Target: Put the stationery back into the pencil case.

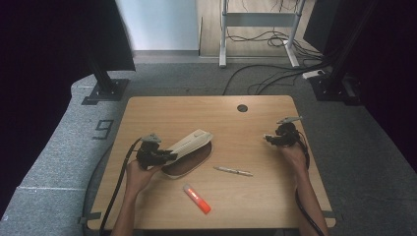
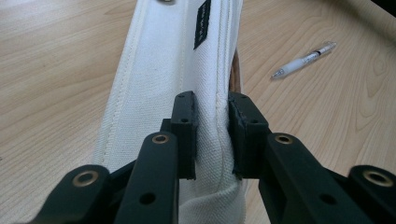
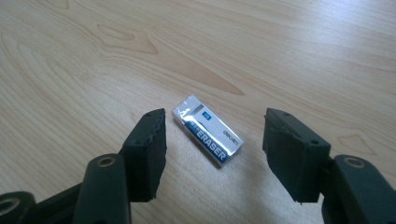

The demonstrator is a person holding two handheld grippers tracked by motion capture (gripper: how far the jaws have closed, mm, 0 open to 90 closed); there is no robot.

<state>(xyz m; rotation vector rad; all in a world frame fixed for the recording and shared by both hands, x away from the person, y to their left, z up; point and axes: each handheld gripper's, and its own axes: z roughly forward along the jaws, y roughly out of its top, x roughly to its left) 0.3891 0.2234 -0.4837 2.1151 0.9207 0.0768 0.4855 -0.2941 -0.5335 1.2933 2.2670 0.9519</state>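
Eraser (image 3: 208, 135) lay between my right gripper (image 3: 212, 140)'s wide jaws, so I squeezed gently; left gripper (image 2: 212, 135) pinched the pencil case (image 2: 163, 79).

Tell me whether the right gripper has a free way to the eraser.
Probably yes: the eraser lies flat on the bare table between the open jaws of the right gripper, with nothing in between.

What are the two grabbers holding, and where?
The left gripper pinches the white pencil case's lid at its seamed edge. The right gripper holds nothing; the eraser lies untouched between its open jaws.
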